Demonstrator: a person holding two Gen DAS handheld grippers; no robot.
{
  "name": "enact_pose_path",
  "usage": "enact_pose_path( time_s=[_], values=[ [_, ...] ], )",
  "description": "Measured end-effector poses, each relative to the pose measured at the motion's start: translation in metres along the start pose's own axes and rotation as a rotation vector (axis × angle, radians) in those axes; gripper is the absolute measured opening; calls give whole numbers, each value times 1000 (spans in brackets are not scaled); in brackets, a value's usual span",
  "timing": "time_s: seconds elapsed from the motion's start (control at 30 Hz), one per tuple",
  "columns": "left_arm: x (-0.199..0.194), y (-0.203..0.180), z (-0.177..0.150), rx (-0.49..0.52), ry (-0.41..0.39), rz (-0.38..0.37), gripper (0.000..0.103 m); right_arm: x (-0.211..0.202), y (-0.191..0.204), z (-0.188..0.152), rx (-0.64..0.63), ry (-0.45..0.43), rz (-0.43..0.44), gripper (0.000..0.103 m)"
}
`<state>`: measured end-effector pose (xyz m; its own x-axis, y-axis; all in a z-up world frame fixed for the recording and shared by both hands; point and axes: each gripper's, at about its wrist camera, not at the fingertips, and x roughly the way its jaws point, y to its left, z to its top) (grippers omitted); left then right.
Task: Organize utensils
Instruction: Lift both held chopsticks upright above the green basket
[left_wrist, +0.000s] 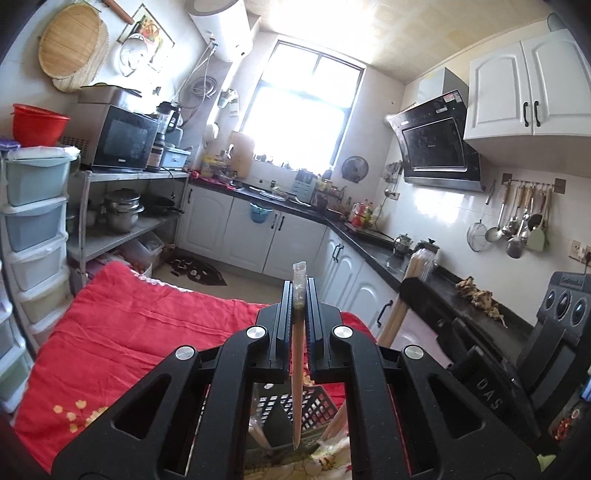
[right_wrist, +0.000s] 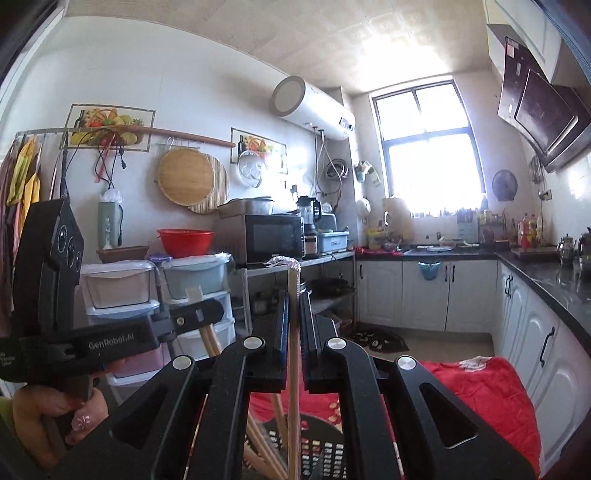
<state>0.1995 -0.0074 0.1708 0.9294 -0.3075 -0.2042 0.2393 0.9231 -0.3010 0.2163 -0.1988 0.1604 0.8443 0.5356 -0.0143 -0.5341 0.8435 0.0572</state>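
Observation:
My left gripper (left_wrist: 299, 286) is shut on a wooden chopstick (left_wrist: 296, 376) whose top end sits in a clear plastic wrapper. The stick hangs down over a black perforated basket (left_wrist: 314, 406) on a red cloth (left_wrist: 147, 332). In the right wrist view, my right gripper (right_wrist: 294, 295) is shut on another wooden chopstick (right_wrist: 293, 398) with crumpled wrapper at its top, above the same basket (right_wrist: 321, 446). Several chopsticks (right_wrist: 264, 454) lean in the basket. Each gripper shows in the other's view: the right gripper (left_wrist: 415, 286) at the right, and the left gripper (right_wrist: 216, 310) held by a hand (right_wrist: 44, 417).
A dark counter (left_wrist: 369, 243) over white cabinets runs along the right and far walls, with a kettle (left_wrist: 404, 243) and bottles on it. Hanging ladles (left_wrist: 517, 225) line the right wall. A metal shelf (left_wrist: 129, 225) with a microwave (left_wrist: 118, 140) and plastic drawers (left_wrist: 35, 221) stands to the left.

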Motion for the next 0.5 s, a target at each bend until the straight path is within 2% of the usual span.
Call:
enact_pose_path(
  time_s=[0.23,0.5],
  values=[
    [7,5,-8,-2,-27,32,3,7,-9,-7,6,-23,-37,6],
    [19,10,-16,-9,-22,33,3,18,-20,-22,-12,-29,-92,6]
  ],
)
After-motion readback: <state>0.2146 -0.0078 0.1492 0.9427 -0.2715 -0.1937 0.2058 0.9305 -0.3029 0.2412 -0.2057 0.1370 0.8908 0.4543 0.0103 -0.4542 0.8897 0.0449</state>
